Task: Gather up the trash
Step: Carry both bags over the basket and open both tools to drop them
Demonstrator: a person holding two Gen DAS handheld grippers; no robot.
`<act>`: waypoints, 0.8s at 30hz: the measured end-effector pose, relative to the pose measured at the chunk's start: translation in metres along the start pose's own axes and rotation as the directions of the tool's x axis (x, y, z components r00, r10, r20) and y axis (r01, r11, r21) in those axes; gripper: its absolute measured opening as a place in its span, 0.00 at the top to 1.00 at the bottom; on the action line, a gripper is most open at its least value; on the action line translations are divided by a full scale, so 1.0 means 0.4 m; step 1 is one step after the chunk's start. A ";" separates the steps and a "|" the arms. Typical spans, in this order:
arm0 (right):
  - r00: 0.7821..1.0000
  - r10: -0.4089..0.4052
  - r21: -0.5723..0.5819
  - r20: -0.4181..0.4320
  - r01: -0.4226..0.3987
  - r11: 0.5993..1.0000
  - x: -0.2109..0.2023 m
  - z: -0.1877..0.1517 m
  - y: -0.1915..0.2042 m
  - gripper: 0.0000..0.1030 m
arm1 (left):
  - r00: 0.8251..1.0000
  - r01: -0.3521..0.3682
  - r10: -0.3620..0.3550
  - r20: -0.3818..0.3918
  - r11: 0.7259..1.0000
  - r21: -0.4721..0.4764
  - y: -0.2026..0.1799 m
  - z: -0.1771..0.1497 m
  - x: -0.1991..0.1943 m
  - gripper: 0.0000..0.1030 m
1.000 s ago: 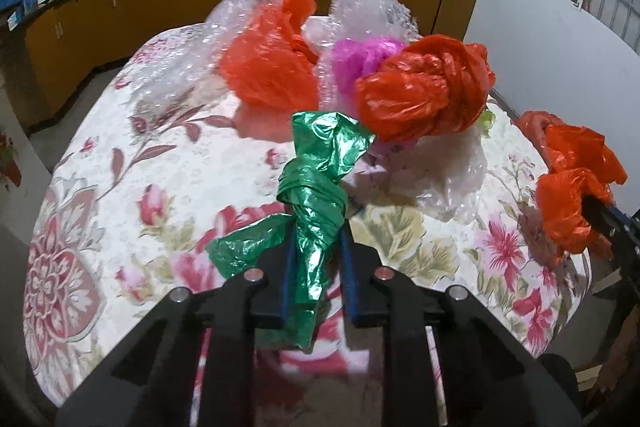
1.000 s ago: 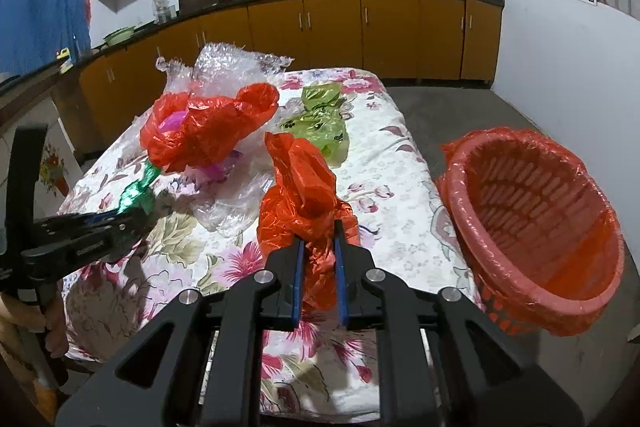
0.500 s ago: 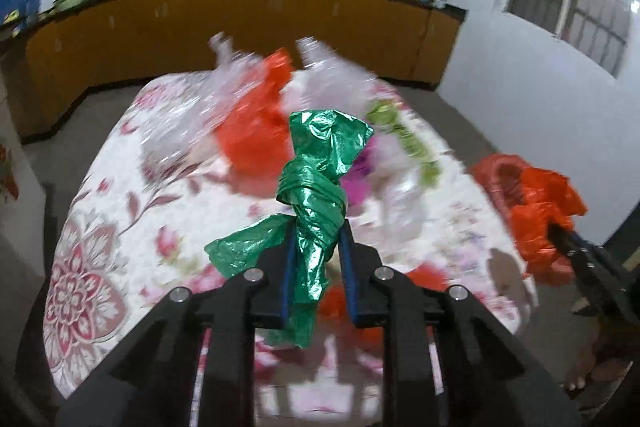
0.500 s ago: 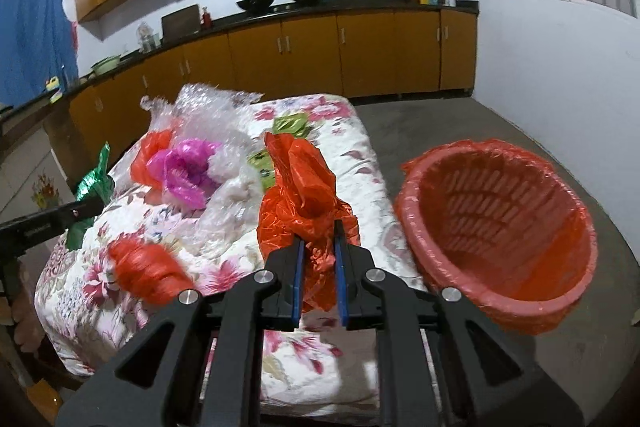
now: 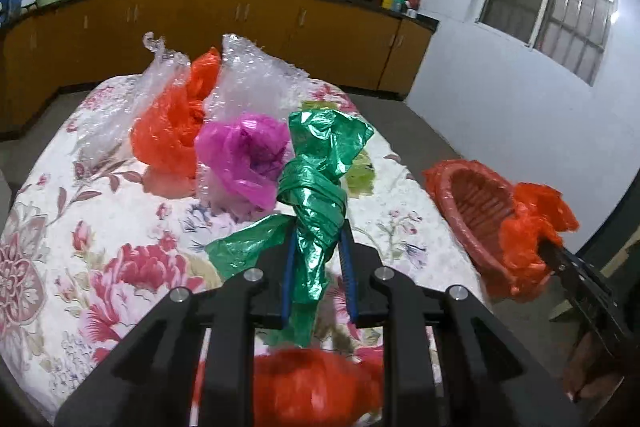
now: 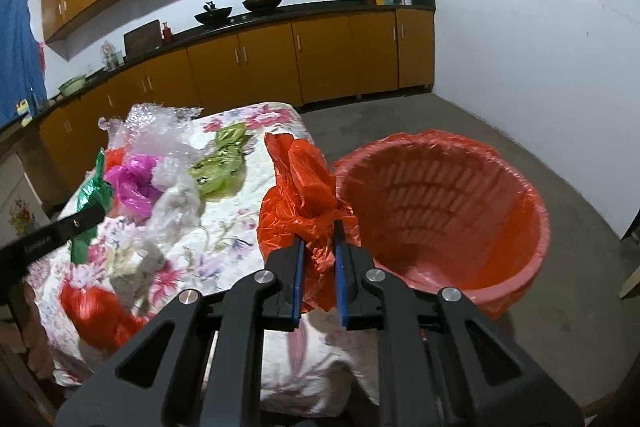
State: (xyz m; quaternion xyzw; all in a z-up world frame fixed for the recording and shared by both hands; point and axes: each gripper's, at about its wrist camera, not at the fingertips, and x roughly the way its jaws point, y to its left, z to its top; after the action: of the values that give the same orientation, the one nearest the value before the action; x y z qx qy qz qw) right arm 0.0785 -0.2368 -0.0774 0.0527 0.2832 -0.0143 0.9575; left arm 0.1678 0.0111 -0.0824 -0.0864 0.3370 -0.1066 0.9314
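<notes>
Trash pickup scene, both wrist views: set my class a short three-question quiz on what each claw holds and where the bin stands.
1. True or false: the left claw is shut on a green plastic bag.
2. Multiple choice: what does the right claw hold? A) pink bag B) orange plastic bag C) bubble wrap
3. Fill in: in the right wrist view, the red basket, lined with an orange bag, stands on the ____, beside the flowered tablecloth.

Key:
1. True; the knotted bag sits between its pads.
2. B
3. floor; the pink plastic bag and bubble wrap lie on the cloth.
</notes>
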 end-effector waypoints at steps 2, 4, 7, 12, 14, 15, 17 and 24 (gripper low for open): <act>1.000 -0.012 0.002 0.006 0.012 1.000 -0.003 0.001 -0.013 0.87 | 1.000 -0.006 0.005 0.010 1.000 0.014 -0.001 0.009 -0.009 0.80; 1.000 -0.013 0.022 0.010 0.013 1.000 -0.002 0.005 -0.028 0.87 | 1.000 -0.011 0.010 0.021 0.999 0.033 -0.003 0.021 -0.019 0.80; 1.000 -0.021 0.048 0.017 0.020 0.999 -0.001 0.010 -0.046 0.87 | 1.000 -0.001 0.000 0.016 0.999 0.053 -0.018 0.035 -0.018 0.80; 0.998 -0.057 0.072 0.031 0.055 0.996 0.001 0.024 -0.088 0.87 | 0.998 0.060 -0.059 -0.014 0.993 0.104 -0.093 0.050 0.014 0.80; 0.996 -0.078 0.090 0.041 0.074 0.993 0.002 0.032 -0.114 0.87 | 0.996 0.089 -0.086 -0.024 0.987 0.135 -0.135 0.059 0.031 0.80; 0.995 -0.086 0.097 0.043 0.081 0.992 0.001 0.034 -0.123 0.87 | 0.994 0.109 -0.106 -0.030 0.982 0.154 -0.166 0.065 0.042 0.80; 0.994 -0.104 0.119 0.047 0.097 0.988 0.004 0.043 -0.152 0.87 | 0.990 0.139 -0.134 -0.038 0.973 0.183 -0.209 0.074 0.061 0.80; 0.988 -0.146 0.164 0.057 0.135 0.977 0.021 0.072 -0.230 0.87 | 0.967 0.253 -0.239 -0.088 0.936 0.246 -0.376 0.087 0.142 0.80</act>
State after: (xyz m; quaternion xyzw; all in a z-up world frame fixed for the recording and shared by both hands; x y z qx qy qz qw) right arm 0.0960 -0.3313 -0.0665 0.1084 0.2511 -0.1062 0.9560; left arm 0.2117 -0.1450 -0.0555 -0.0041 0.3333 -0.2672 0.9042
